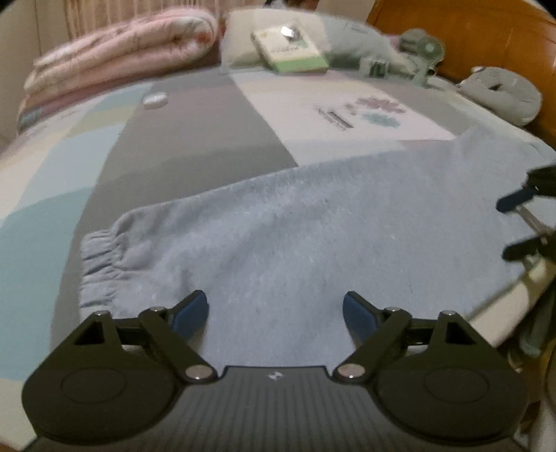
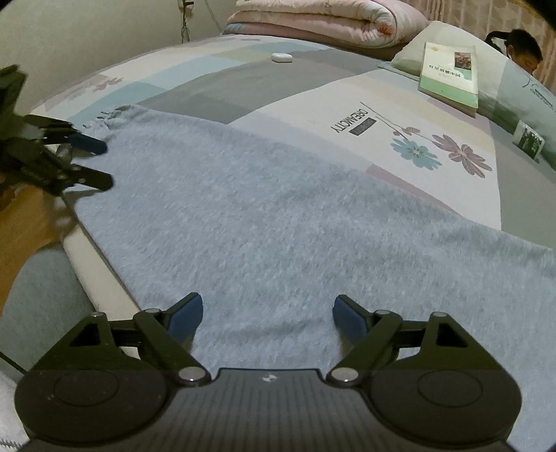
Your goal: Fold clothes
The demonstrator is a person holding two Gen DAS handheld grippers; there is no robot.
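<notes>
Landmark = light-blue garment point(image 1: 312, 222), laid flat along the near side of the bed.

Near: L gripper point(image 1: 275, 311) just above the garment's near part, blue pads spread wide, nothing between them. Cloth fills the gap under them. R gripper point(image 2: 267, 313) same: fingers wide apart, empty, over the garment's broad middle. In the right wrist view the L gripper shows at the garment's far-left end, tips apart, beside the gathered corner; can't tell if touching.

Edges: garment's near hem runs along the pale mattress edge point(image 2: 100, 278); past that a drop to wood floor point(image 2: 21, 236). Little room on that side. Beyond the garment's far edge, open bedspread point(image 2: 215, 90) with grey, pastel blocks and a flower print; plenty of free space there.

Garment look: fleecy, heathered blue, lying smooth, few wrinkles. Elastic cuff point(image 1: 100, 257) at its left end, bunched. Far edge straight, slanting across the bed. Right part widens, runs out of frame.

Far: small white oval thing point(image 2: 281, 56) well beyond the garment on a grey block. Green-white book point(image 2: 448, 74) on a pillow point(image 2: 410, 55), further back. Rolled pink quilt point(image 2: 323, 21) behind. Small fan point(image 1: 429, 47) and grey cushion point(image 1: 504, 94) by the wooden headboard point(image 1: 486, 38); left view is blurred. Part of a person at far right behind the pillow.
</notes>
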